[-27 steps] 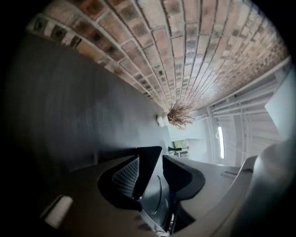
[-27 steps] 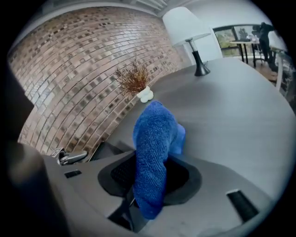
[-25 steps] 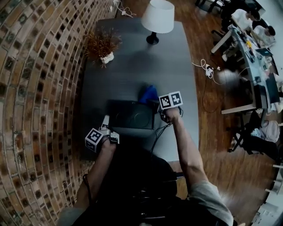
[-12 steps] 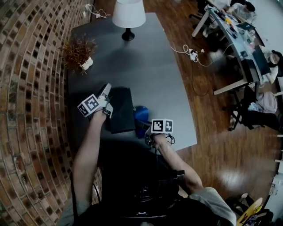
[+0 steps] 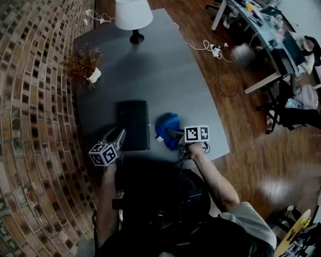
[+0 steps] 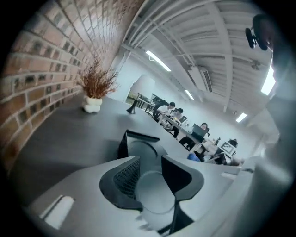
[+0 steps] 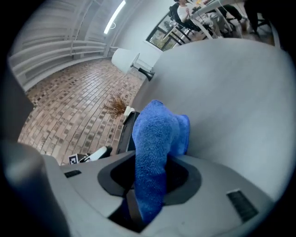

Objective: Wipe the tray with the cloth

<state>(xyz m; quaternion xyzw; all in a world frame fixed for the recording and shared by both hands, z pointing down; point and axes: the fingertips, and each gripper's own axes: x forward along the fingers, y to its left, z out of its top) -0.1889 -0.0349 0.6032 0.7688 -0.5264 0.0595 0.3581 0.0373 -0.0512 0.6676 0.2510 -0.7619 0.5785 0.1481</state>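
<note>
The wipe does not look under way yet, as far as these views show: the flat black rectangular tray (image 5: 133, 125) lies bare on the dark grey tabletop (image 5: 170, 75), and the blue terry cloth (image 5: 167, 128) sits bunched on the tabletop just beside the tray's right edge, not on it. The right tool (image 5: 174, 133) holds that cloth, its jaws pinched on a fold that runs out between them and hangs forward in a thick lump (image 7: 157, 134), so the pick-up is done, while carrying the cloth over the tray and rubbing across its surface appears to be all still left. The left tool (image 5: 119, 136) hovers at the tray's near left corner, and its jaws are closing with nothing between them; in its own view the tray's near end (image 6: 138, 137) lies just ahead of the pads, so I judge it is coming in to steady the tray. The tray's long axis runs away from the person, toward the white-shaded lamp (image 5: 133, 15) at the far end, roughly parallel to the brick wall (image 5: 35, 100), with a short end facing the person
</note>
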